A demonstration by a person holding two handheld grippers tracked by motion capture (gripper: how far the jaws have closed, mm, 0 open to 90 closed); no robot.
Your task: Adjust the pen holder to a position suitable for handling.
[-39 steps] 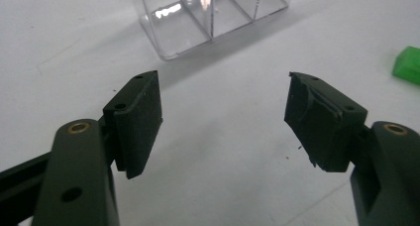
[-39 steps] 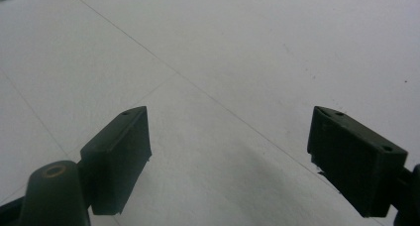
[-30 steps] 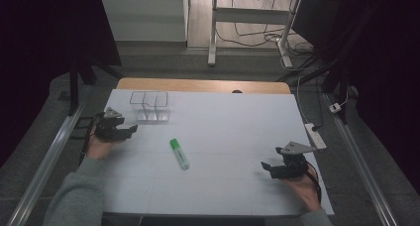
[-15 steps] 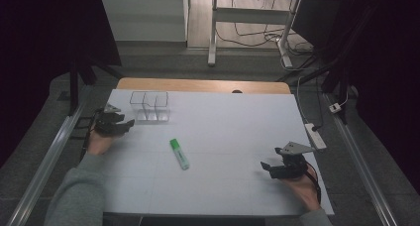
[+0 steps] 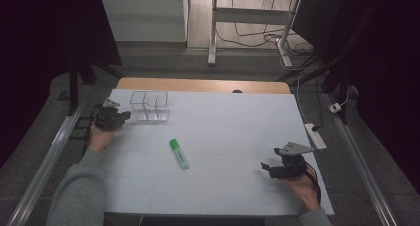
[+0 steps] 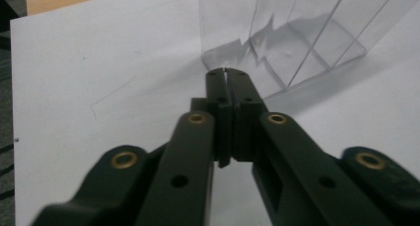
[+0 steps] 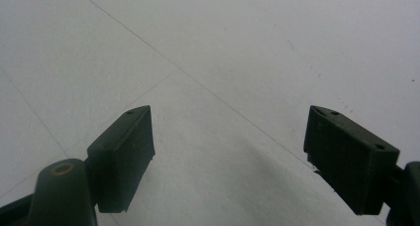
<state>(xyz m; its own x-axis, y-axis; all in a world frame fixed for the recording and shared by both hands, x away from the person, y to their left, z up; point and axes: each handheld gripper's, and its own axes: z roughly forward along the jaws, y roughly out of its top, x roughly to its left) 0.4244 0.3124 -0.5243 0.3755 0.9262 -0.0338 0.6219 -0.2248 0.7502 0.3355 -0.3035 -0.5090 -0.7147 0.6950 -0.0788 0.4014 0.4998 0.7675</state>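
Left gripper (image 6: 228, 75) jaws closed, empty | one marker (image 5: 179, 153) | one organiser (image 5: 149, 106)

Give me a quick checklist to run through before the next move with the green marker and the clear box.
1. Left gripper empty: ok. Its jaws have just been closing, now meet with nothing between them.
2. Left gripper clear of the clear box: ok, tips close to its near corner, apart from it.
3. Right gripper ready to grasp: ok, jaws wide open over bare table.
4. Green marker free to pick: ok, it lies flat mid-table, apart from both grippers.
5. Clear box upright, compartments empty: ok, nothing seen inside.
6. Marker cap seated: cannot tell, too small in the high view.
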